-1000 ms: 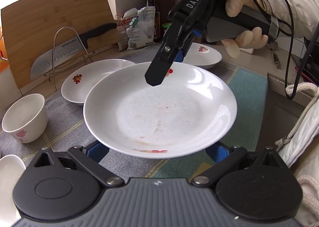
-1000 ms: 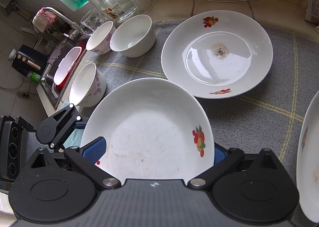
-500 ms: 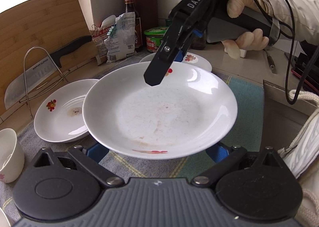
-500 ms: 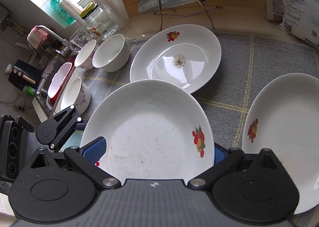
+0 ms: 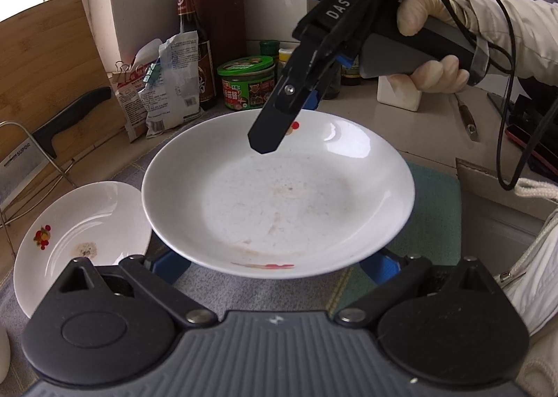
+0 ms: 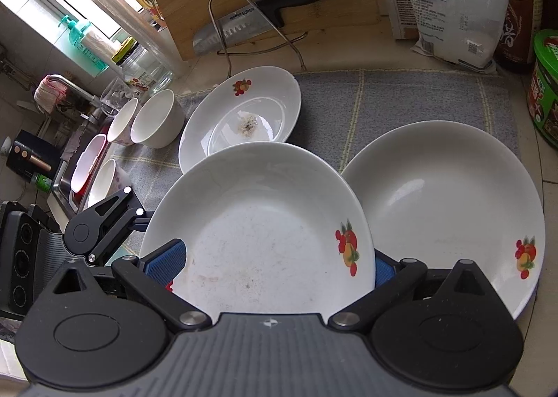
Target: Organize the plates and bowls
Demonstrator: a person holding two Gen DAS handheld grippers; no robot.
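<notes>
Both grippers are shut on one white plate (image 5: 279, 195) with faint smears, holding it above the grey mat (image 6: 401, 97). My left gripper (image 5: 275, 266) pinches its near rim, blue pads at either side. On the far rim by the red fruit print sits my right gripper (image 5: 275, 132), held by a gloved hand. In the right wrist view the same plate (image 6: 265, 233) fills the space between my right gripper (image 6: 272, 268) fingers, and the left gripper (image 6: 104, 226) shows at its left edge. Just right of it lies a second large plate (image 6: 446, 208). A stained smaller plate (image 6: 240, 118) lies behind.
Two white bowls (image 6: 157, 123) stand left of the stained plate, another bowl (image 6: 104, 184) nearer the sink. A knife on a wire rack (image 6: 244, 27) leans against a bamboo board. Bags (image 5: 167, 83), a sauce bottle (image 5: 195, 48) and a green jar (image 5: 246, 85) line the back wall.
Both grippers carried the held plate to the right along the counter. The bowls left the left wrist view, and the second large plate came fully into the right wrist view.
</notes>
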